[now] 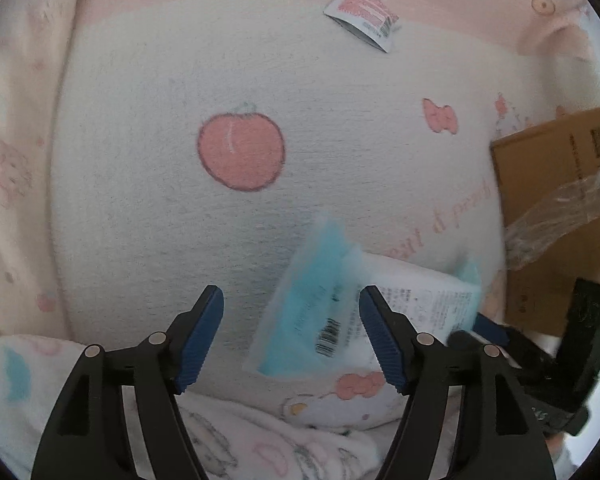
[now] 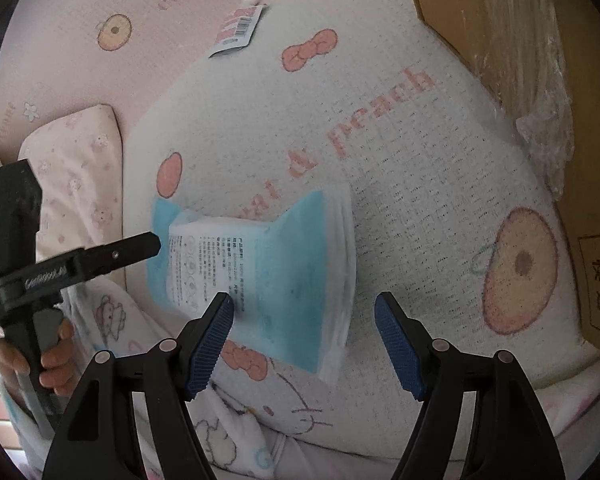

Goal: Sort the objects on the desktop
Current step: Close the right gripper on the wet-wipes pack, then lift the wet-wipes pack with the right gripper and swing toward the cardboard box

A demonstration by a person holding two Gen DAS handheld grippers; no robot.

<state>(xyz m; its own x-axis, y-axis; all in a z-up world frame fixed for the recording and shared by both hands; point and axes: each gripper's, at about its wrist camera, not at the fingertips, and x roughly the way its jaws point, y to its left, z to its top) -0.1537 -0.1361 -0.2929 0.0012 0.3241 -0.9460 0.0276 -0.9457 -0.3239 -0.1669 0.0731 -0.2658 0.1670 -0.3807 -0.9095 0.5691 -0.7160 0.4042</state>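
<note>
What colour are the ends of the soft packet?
Light blue, around a white printed middle; the packet shows best in the right wrist view.

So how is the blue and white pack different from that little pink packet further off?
The blue and white pack is much bigger and puffy, lying close to both open grippers. The pink packet is small and flat, lying far from them. Both carry a barcode and lie loose on the printed blanket.

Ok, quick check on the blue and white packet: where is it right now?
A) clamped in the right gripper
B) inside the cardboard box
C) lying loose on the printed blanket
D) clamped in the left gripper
C: the blue and white packet lies flat on the printed blanket, with the left gripper and right gripper both open and pressing on nothing.
</note>
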